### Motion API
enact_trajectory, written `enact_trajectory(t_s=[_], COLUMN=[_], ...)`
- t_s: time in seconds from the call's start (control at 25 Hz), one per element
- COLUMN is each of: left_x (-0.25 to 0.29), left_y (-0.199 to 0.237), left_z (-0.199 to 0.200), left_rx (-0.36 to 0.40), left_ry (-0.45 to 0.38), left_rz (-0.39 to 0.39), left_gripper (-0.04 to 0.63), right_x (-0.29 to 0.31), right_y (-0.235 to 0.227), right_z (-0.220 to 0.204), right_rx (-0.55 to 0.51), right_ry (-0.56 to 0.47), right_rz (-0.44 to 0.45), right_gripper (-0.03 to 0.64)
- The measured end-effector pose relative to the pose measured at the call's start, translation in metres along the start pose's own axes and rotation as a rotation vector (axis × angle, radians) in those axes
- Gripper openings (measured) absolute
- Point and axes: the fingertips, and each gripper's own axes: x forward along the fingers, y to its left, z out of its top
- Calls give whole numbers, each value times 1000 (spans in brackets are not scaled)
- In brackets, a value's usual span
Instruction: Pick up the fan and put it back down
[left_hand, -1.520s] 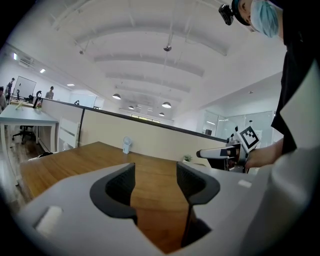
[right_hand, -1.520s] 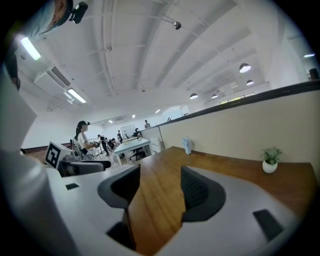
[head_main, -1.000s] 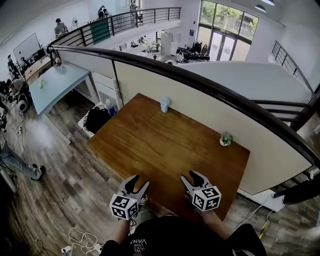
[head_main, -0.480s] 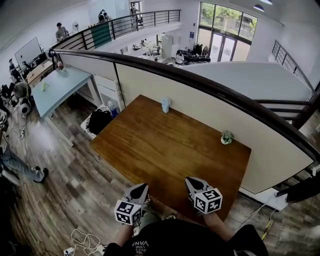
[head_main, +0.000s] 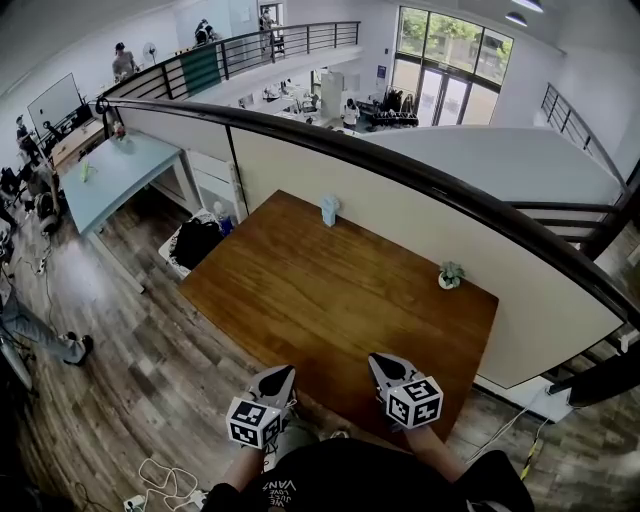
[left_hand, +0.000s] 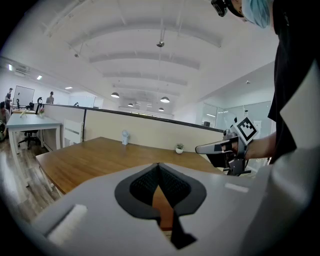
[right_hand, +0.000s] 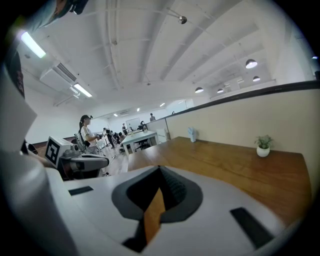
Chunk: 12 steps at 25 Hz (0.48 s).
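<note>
I had both tools low at the near edge of the table (head_main: 330, 300), close in front of me, side by side and a little apart. Neither had hold of anything.

The left gripper (head_main: 279, 374) had its jaws fully together. In the left gripper view the two dark pads met at the tip, and only bare wood showed through the small gap behind them. The right gripper (head_main: 379, 361) was the same: jaws closed tip to tip, nothing between them, just table top showing behind the pads. Each tool appeared in the other's view, roughly level with it and pointing the same way, out across the table.

The fan (head_main: 329, 210) stood upright on the far side of the table, towards its far left corner, just beside the wall (head_main: 420, 225) that ran along that edge. It was small and pale, and well apart from both grippers, with a long stretch of wood in between. From the left gripper it sat ahead and a little to the left; from the right gripper it sat ahead and slightly right of centre.

A plant (head_main: 449, 275) in a white pot stood further right along the same wall, also well away from my tools. A dark rail (head_main: 400, 165) topped the wall
</note>
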Motion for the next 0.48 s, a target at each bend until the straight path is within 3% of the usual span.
enact_trajectory(t_s=[0.48], left_x=[4], left_y=[0], left_z=[3], left_rx=[-16], left_ry=[-15], left_rz=[2], left_gripper=[11], right_x=[-2], right_y=[-7], right_z=[0], right_rx=[3], right_ry=[4], right_rz=[-18], right_gripper=[12])
